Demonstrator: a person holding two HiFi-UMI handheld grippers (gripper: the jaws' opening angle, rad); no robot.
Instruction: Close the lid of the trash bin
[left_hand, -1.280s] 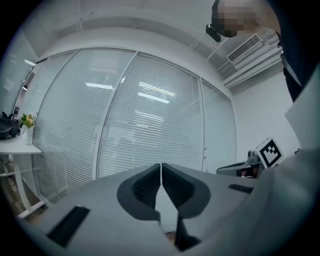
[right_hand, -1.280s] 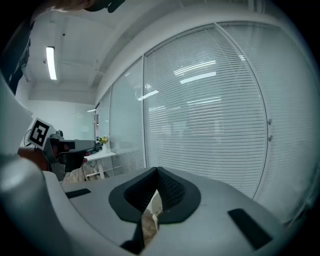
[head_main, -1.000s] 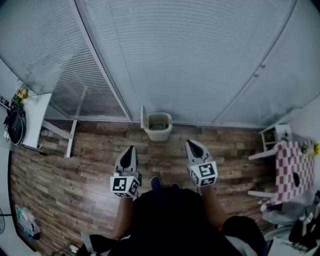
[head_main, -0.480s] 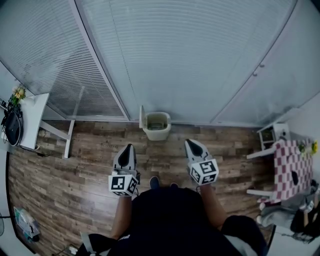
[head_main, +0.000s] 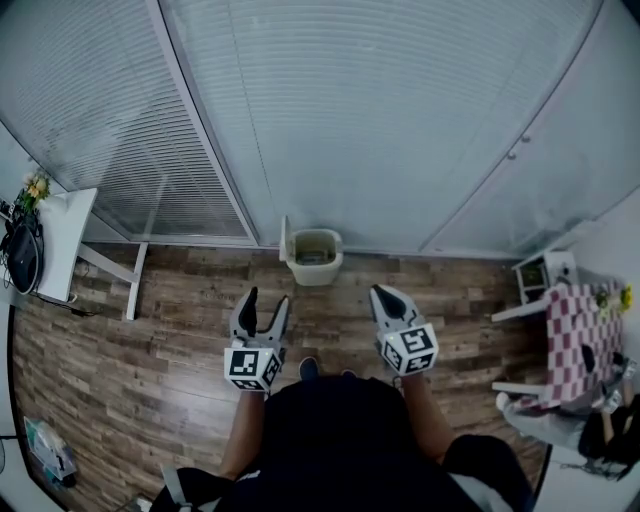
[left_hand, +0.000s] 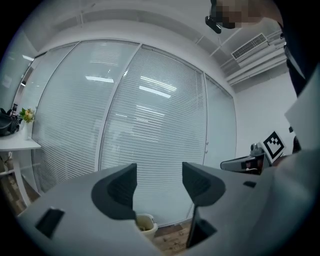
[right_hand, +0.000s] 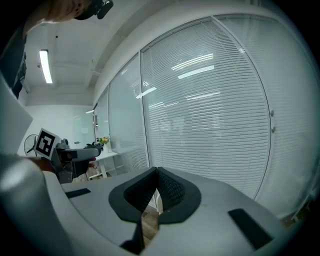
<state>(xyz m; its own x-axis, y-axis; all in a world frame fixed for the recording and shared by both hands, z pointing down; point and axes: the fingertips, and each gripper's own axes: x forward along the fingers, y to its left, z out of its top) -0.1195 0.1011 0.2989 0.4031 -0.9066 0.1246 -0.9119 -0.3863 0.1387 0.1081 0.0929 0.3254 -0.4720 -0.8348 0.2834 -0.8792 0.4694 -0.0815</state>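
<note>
A cream trash bin (head_main: 315, 256) stands on the wood floor against the glass wall, its lid (head_main: 285, 240) raised upright at its left side. Rubbish shows inside. In the left gripper view the trash bin (left_hand: 146, 226) peeks out low between the jaws, far off. My left gripper (head_main: 261, 305) is held in the air well short of the bin; its jaws are opening, spread wide, nothing between them. My right gripper (head_main: 384, 295) hovers beside it at the same distance, shut and empty. In the right gripper view the right gripper (right_hand: 156, 192) has its pads pressed together.
A glass wall with blinds (head_main: 380, 120) runs behind the bin. A white desk (head_main: 65, 240) with a bag and flowers stands at the left. A checkered table (head_main: 580, 340) and a small white shelf (head_main: 540, 270) stand at the right. Wood floor (head_main: 190, 300) lies between me and the bin.
The left gripper's jaws have gone from shut to spread wide. Both hands have stayed in about the same place, and the bin's lid still stands up.
</note>
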